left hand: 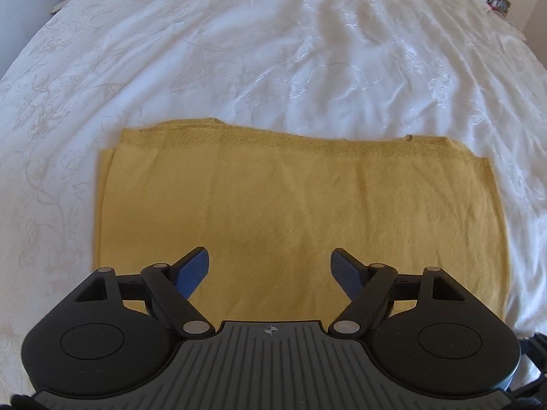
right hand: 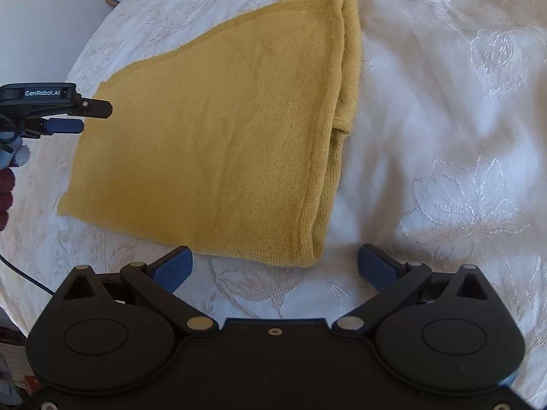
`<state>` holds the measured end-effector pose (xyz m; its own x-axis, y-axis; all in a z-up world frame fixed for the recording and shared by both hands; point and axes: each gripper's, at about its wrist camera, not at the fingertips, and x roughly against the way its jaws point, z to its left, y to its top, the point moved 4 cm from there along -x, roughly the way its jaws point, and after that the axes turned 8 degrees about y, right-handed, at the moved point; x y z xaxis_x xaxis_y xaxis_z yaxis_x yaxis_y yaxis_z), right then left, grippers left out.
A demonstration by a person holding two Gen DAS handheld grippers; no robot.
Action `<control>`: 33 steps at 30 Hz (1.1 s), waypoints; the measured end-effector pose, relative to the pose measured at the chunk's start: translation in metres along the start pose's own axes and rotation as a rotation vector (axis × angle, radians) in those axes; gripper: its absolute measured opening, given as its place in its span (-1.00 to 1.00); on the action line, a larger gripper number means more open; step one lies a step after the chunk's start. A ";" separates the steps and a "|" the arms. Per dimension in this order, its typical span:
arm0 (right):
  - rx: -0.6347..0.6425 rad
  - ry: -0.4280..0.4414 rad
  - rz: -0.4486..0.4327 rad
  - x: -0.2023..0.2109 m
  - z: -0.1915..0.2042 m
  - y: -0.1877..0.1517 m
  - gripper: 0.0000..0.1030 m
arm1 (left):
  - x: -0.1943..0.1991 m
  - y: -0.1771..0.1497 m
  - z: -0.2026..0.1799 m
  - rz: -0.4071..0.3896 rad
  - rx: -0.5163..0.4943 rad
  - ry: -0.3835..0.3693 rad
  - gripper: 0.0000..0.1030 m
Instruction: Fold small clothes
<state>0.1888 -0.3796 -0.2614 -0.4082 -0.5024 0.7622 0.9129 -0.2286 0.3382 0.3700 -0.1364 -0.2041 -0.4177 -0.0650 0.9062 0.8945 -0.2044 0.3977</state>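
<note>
One folded yellow garment (right hand: 218,130) is laid flat on the white bedspread (right hand: 444,136), bare cloth bordering apparently every edge. Left gripper (left hand: 270,266) and right gripper (right hand: 275,259) are spread, gripping nothing.

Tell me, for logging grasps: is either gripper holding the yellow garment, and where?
Neither. The left gripper and right gripper are open; the yellow garment lies free.

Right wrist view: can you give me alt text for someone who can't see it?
A folded mustard-yellow garment lies flat on a white embroidered bedspread. The right hand-held gripper is open just short of its near corner, and the left hand-held gripper reaches in from the left edge.
</note>
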 end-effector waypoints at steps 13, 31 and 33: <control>-0.169 0.132 -0.157 0.040 -0.034 0.044 0.95 | -0.064 -0.006 0.001 0.192 0.064 0.050 0.95; -0.275 0.341 -0.113 -0.028 -0.051 0.111 1.00 | -0.062 -0.019 -0.005 0.163 0.054 0.058 1.00; -0.284 0.356 -0.117 -0.028 -0.052 0.110 1.00 | -0.062 -0.017 -0.005 0.168 0.053 0.058 1.00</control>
<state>0.3002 -0.4337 -0.2738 -0.5297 -0.7030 0.4746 0.8435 -0.4951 0.2082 0.3799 -0.1343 -0.2675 -0.2694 -0.1507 0.9512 0.9588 -0.1343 0.2502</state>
